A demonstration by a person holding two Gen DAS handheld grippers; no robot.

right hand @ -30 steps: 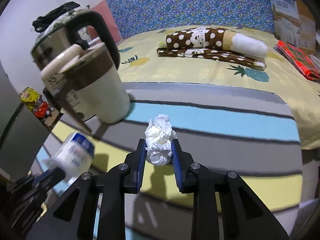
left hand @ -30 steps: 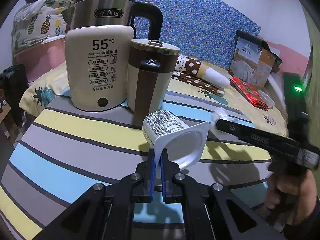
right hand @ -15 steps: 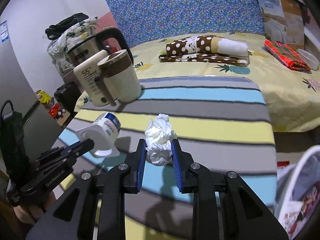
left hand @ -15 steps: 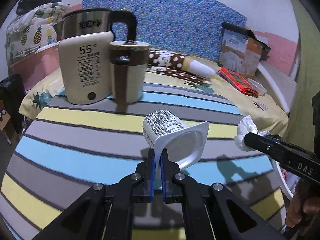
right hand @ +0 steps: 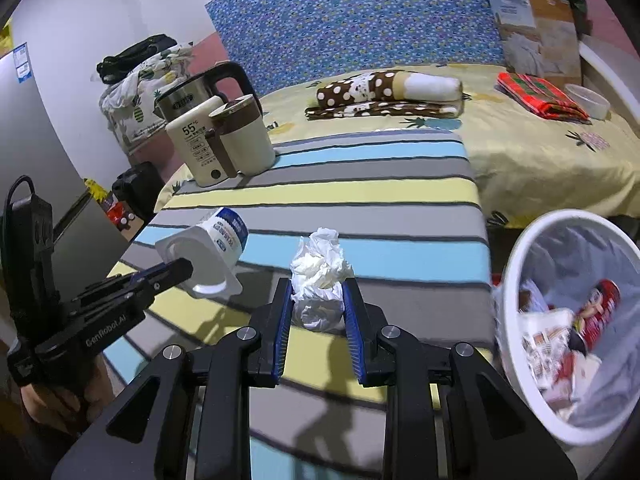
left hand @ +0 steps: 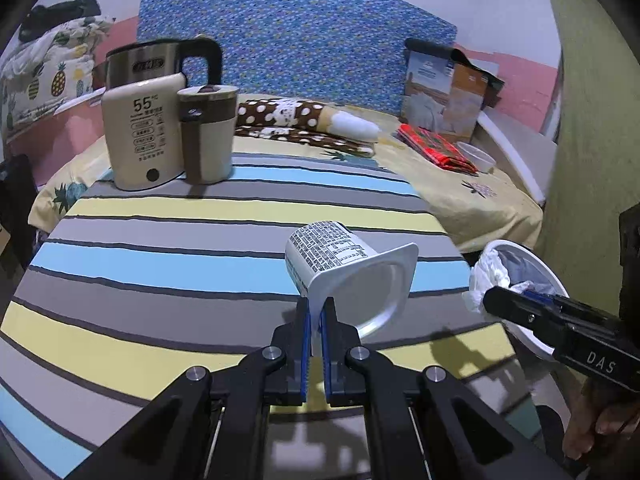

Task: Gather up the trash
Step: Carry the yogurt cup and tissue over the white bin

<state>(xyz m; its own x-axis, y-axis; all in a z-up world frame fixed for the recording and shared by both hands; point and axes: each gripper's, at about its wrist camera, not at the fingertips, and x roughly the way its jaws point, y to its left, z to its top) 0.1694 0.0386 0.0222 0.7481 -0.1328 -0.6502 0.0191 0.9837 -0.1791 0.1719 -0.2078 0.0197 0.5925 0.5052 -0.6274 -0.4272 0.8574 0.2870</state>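
Note:
My left gripper (left hand: 315, 310) is shut on the rim of an empty white yogurt cup (left hand: 344, 268), held tilted above the striped table (left hand: 160, 240). The cup also shows in the right wrist view (right hand: 210, 252). My right gripper (right hand: 316, 296) is shut on a crumpled white tissue (right hand: 320, 276), held above the table's right part. The tissue shows in the left wrist view (left hand: 488, 276) near the rim of a white trash bin (left hand: 536, 264). The bin (right hand: 516, 264) stands beside the table at the right, with trash inside.
A cream kettle (left hand: 140, 136) and a brown-and-cream mug (left hand: 208, 136) stand at the table's far left. A bed with a yellow sheet (right hand: 540, 148) lies behind, holding a polka-dot pillow (right hand: 380, 84), a red cloth (right hand: 536, 92) and a box (right hand: 536, 28).
Both grippers have pulled back from the kettle toward the table's near right side, keeping their loads. The trash bin has come into view, and the tissue is now near its rim.

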